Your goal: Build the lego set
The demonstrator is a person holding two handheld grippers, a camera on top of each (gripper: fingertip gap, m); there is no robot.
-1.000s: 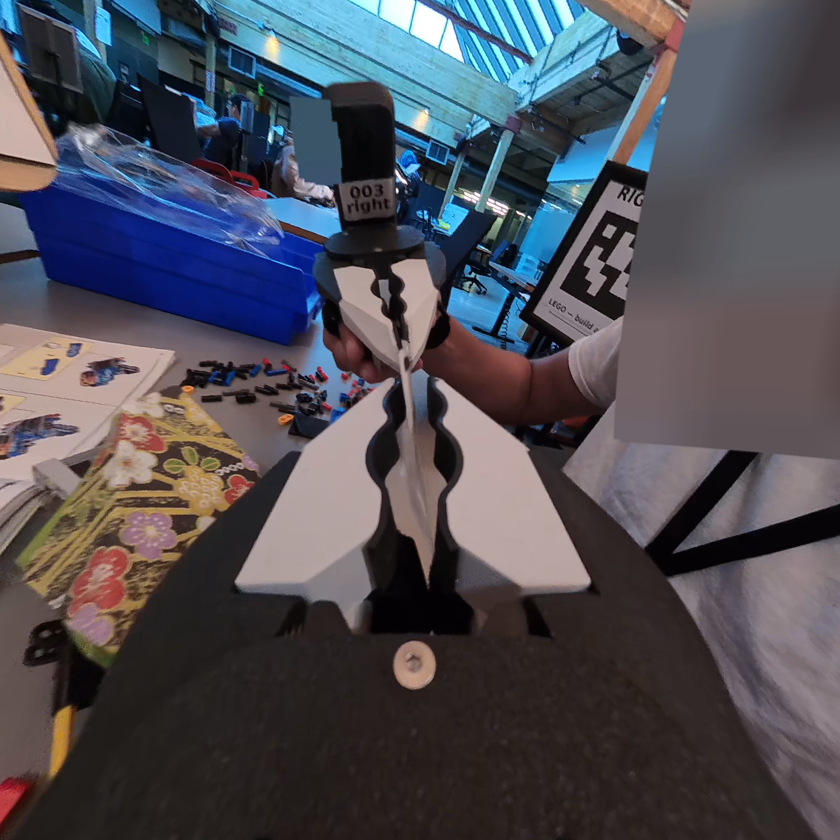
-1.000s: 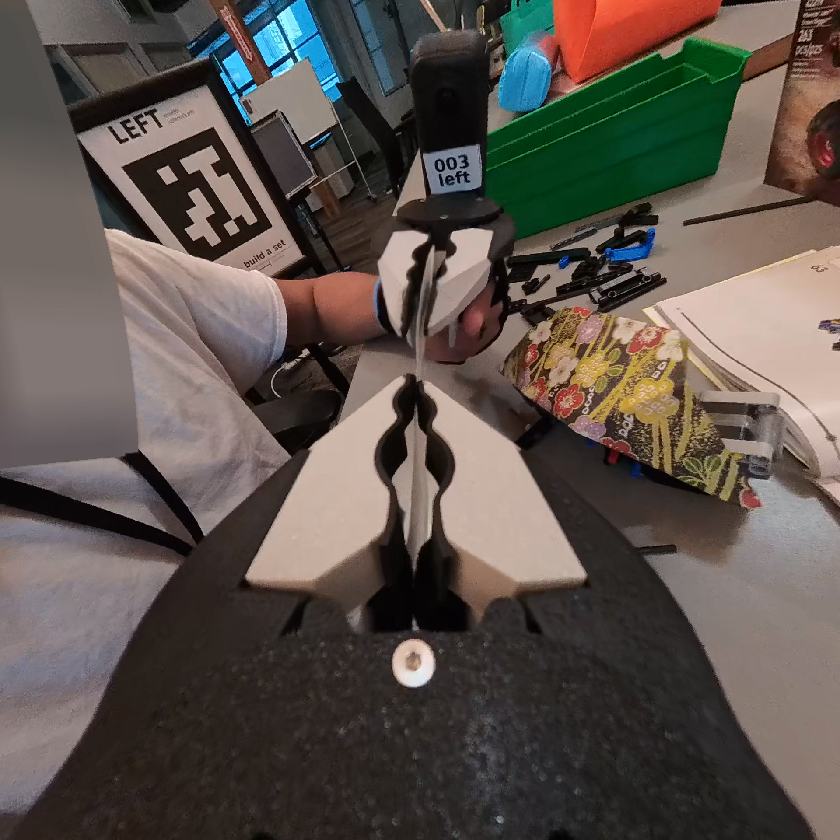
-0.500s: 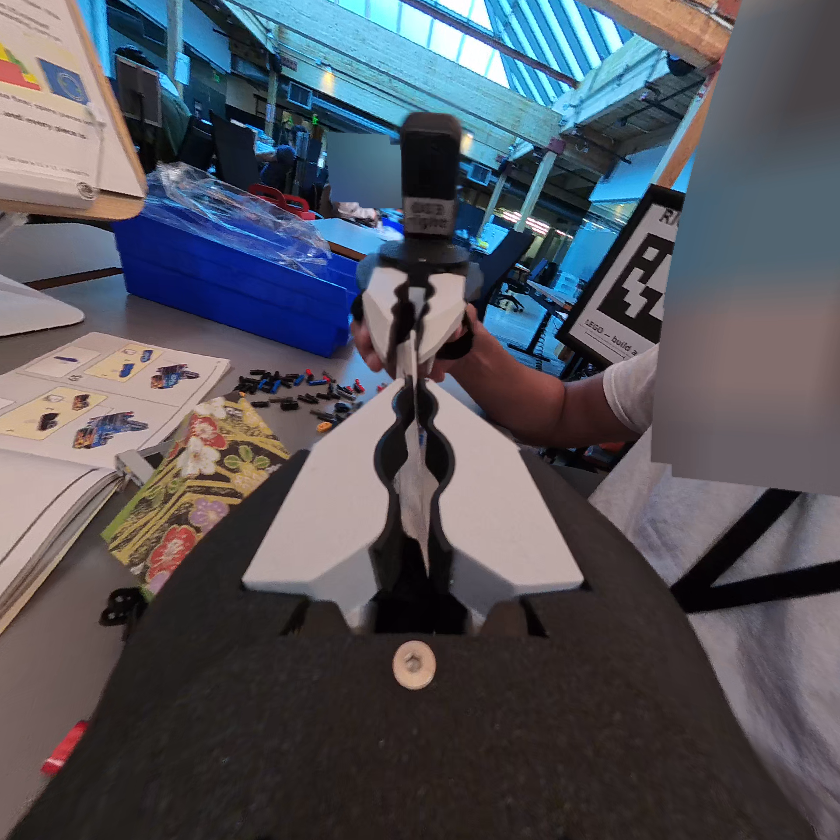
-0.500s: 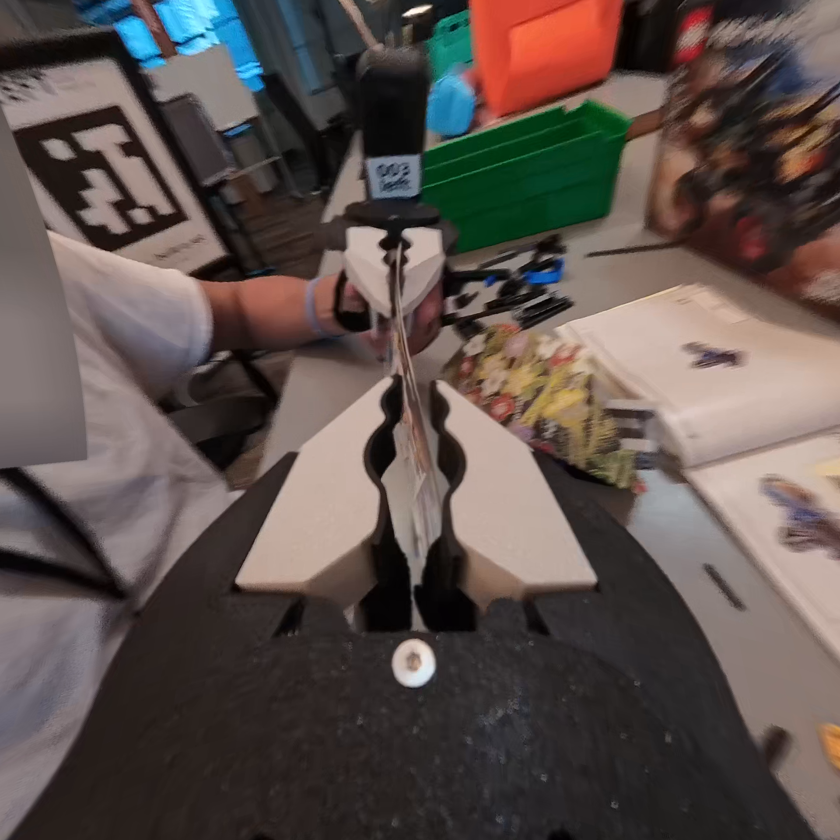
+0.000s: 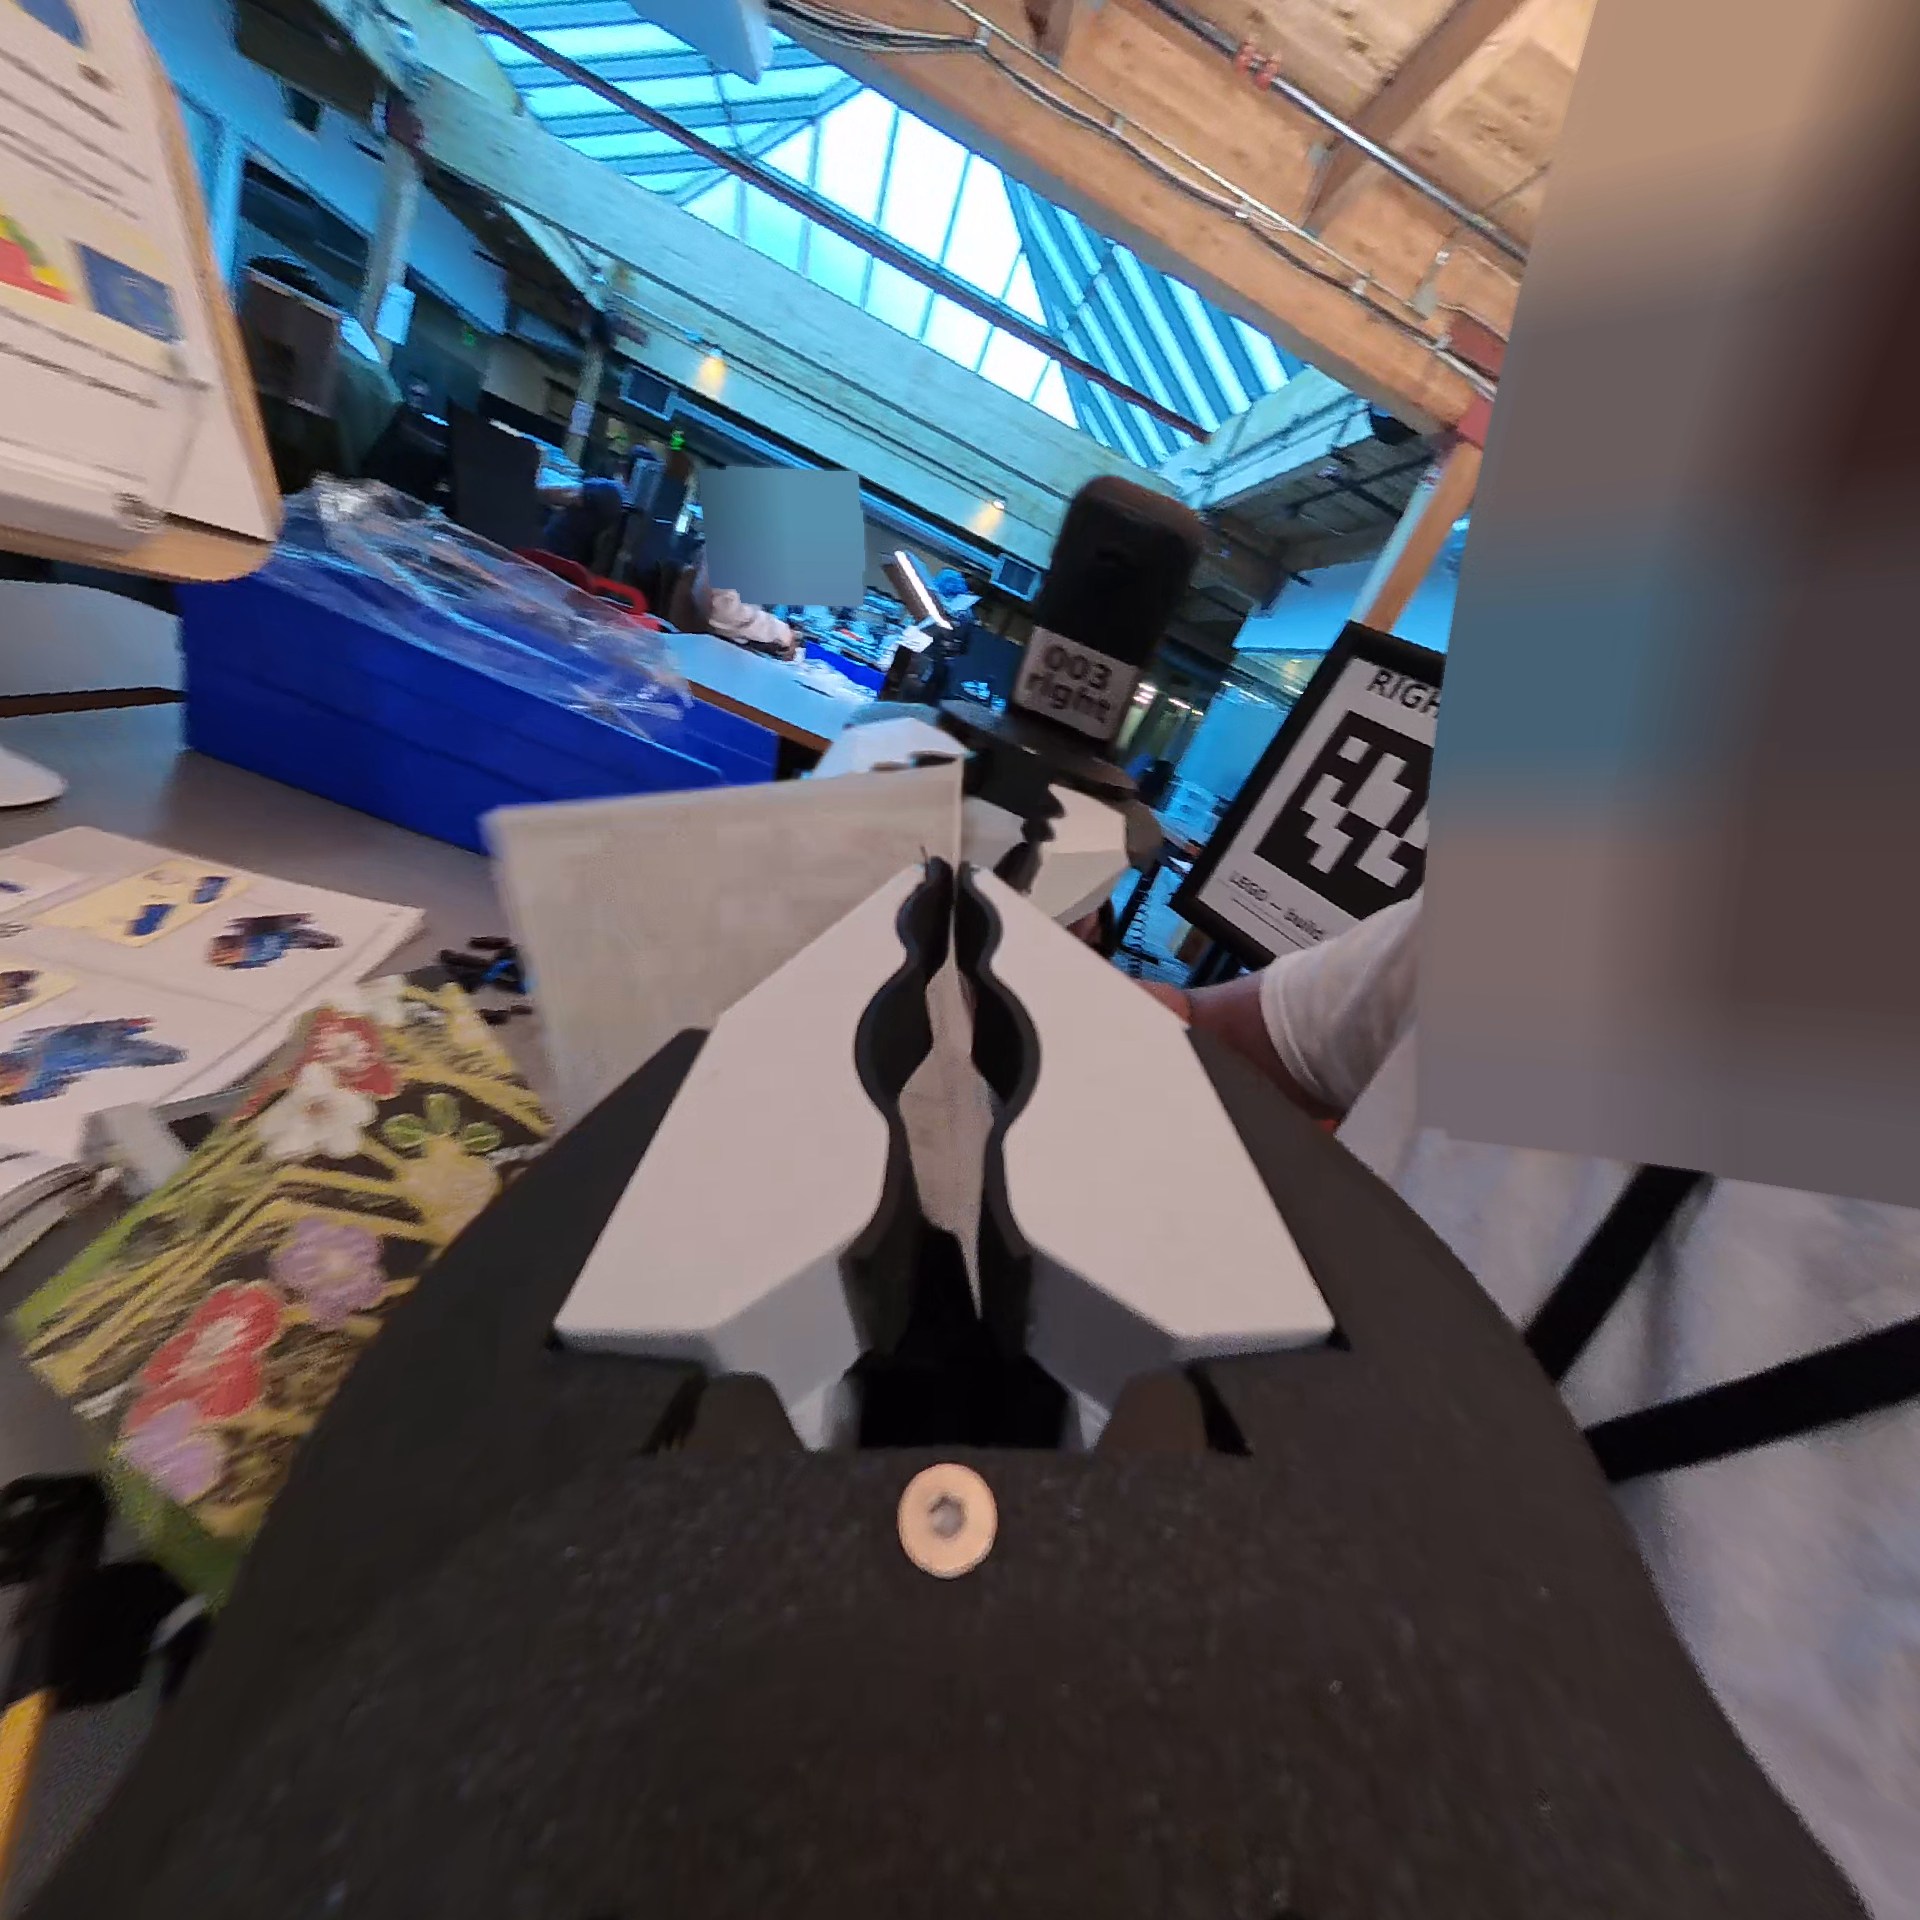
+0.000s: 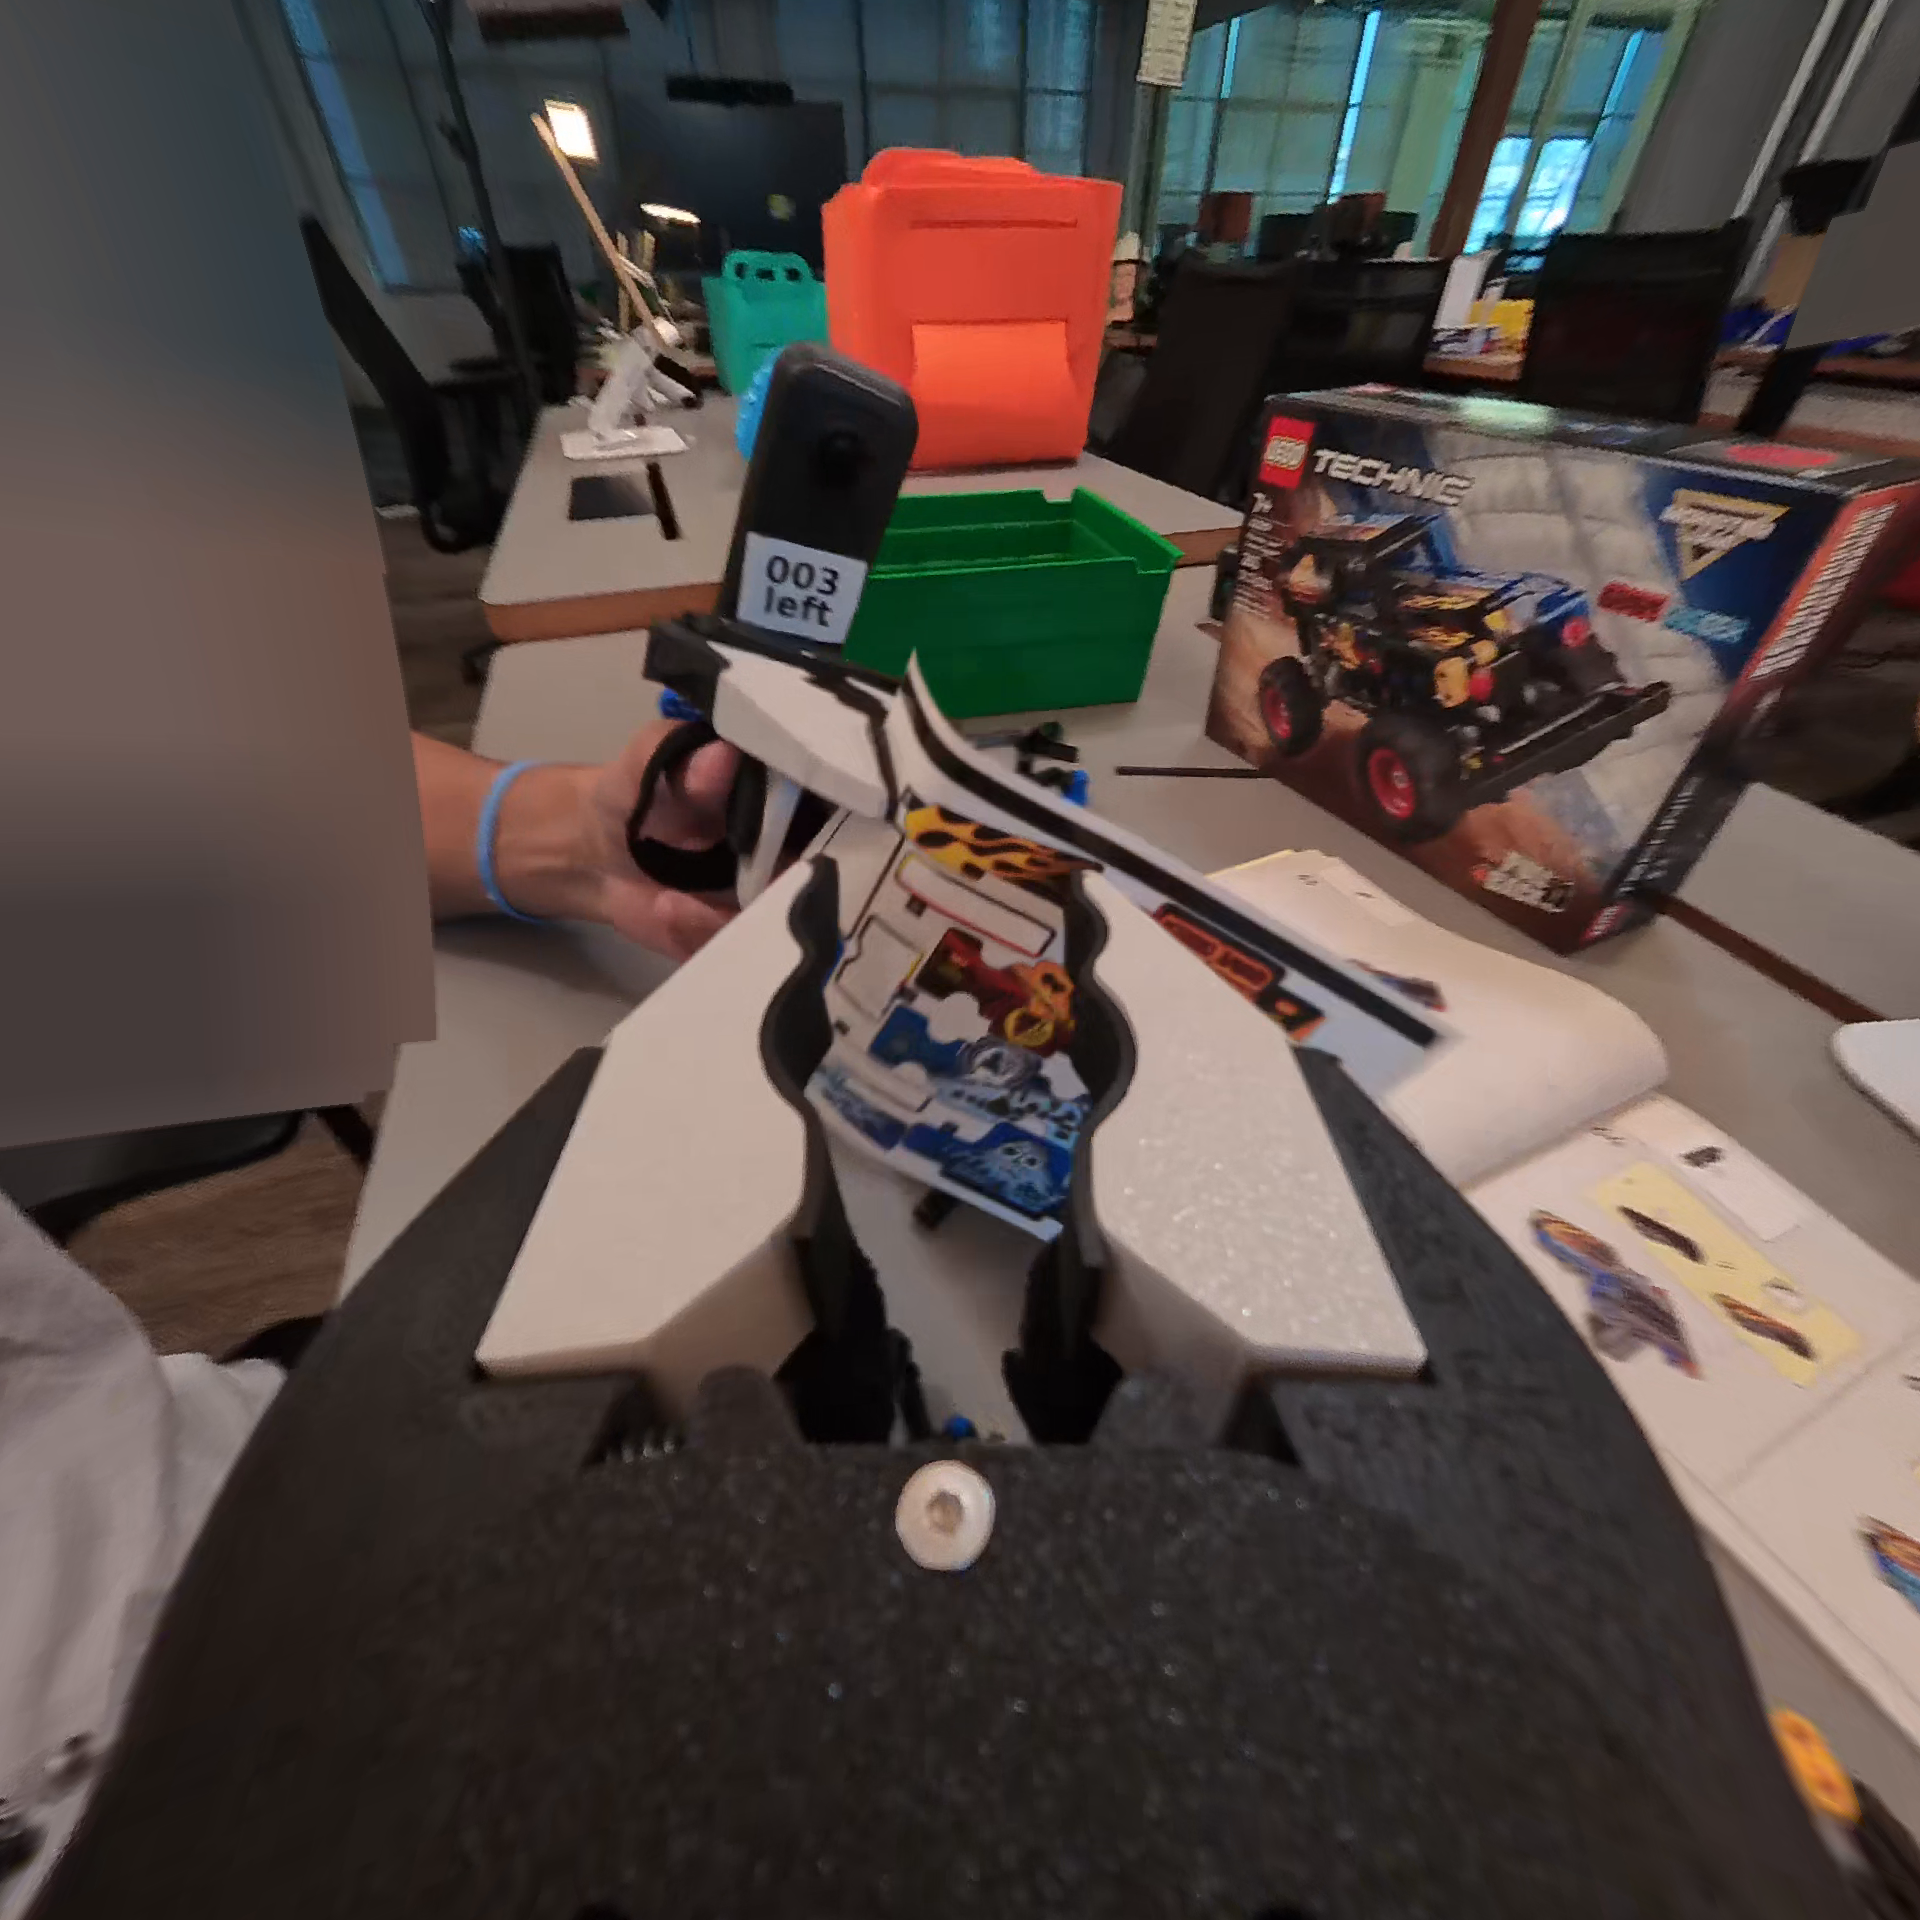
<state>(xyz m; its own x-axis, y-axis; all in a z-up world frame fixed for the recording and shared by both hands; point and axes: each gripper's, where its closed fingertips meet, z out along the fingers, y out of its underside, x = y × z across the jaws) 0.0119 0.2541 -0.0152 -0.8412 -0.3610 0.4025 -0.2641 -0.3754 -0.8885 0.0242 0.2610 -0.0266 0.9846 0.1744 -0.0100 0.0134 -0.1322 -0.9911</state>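
Two grippers meet above the table: left gripper (image 5: 951,883) pinches a sticker sheet (image 6: 966,997); right gripper (image 6: 945,883) spread; set box (image 6: 1538,644) beyond.

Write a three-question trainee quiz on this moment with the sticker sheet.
1. True or false: the left gripper is shut on the sticker sheet.
2. In the right wrist view, what stands to the right of the green bin? A. the set's box B. a laptop C. a bottle
3. Fill in: the fingers of the right gripper are ___.

Key: 1 true; 2 A; 3 open.
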